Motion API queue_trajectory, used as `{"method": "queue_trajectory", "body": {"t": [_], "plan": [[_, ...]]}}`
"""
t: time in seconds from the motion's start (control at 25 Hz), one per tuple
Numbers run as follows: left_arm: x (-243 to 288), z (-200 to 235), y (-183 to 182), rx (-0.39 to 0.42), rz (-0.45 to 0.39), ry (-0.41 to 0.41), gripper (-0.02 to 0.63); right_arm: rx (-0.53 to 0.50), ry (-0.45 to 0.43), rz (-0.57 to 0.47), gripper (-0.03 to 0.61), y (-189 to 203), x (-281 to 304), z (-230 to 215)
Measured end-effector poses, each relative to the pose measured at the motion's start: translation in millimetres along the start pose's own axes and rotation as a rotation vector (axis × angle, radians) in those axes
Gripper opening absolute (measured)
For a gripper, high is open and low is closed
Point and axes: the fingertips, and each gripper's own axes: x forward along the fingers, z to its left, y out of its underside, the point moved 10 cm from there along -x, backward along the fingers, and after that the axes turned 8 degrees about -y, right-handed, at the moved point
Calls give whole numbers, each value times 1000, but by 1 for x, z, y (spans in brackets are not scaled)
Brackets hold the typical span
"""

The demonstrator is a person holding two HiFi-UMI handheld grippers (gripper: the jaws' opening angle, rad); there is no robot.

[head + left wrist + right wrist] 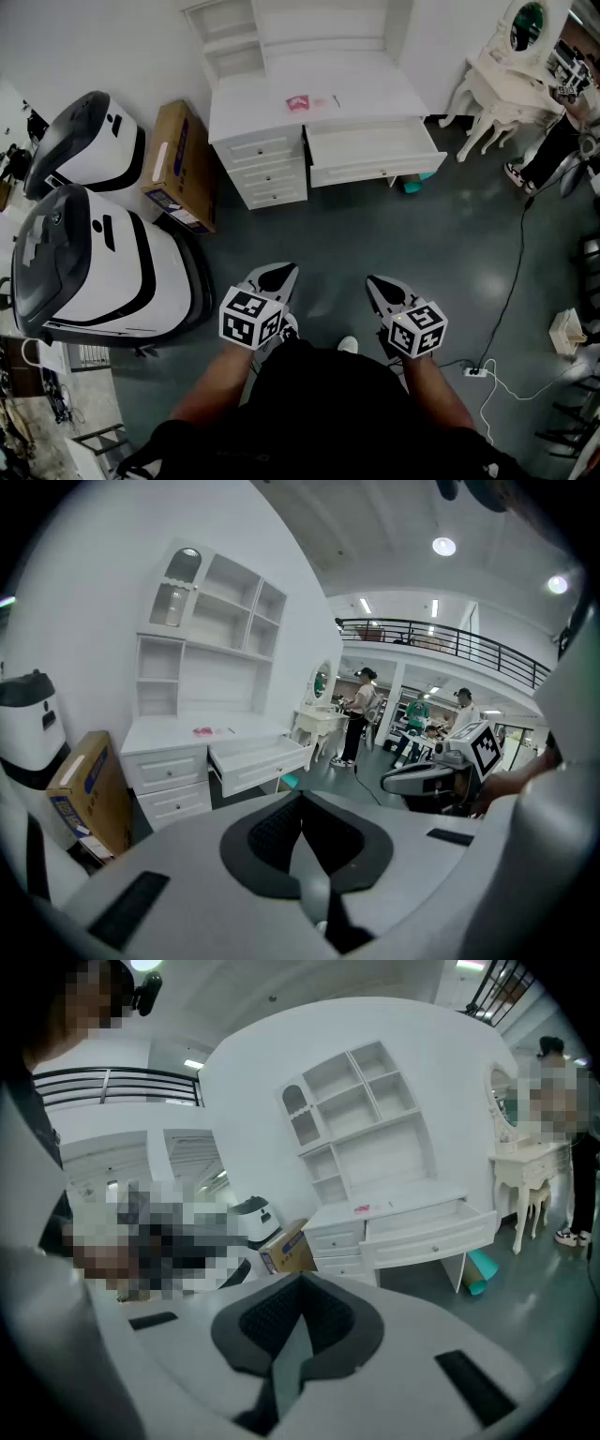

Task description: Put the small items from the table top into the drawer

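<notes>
Nothing has gone in yet, as far as I can judge. The small flat pink item lies on the top of the white wooden desk, with a paler scrap just beside it, too small to name. The wide white drawer below is already pulled out, and I see nothing inside it. So the whole job of picking and dropping is left.

I stand well apart from the desk. My left gripper and right gripper hang low by my body, side by side, pointing toward the desk. On both, the fingers are pressed together with nothing between them.
</notes>
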Motion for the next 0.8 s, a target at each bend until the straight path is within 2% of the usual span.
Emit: {"method": "queue_trajectory", "body": {"t": [0.52, 0.8], "plan": [[3, -1, -4, 4, -4, 2, 11, -3, -13, 8, 26, -2, 1, -3], [4, 1, -2, 5, 6, -2, 11, 78, -39, -36, 28, -3, 4, -7]]}}
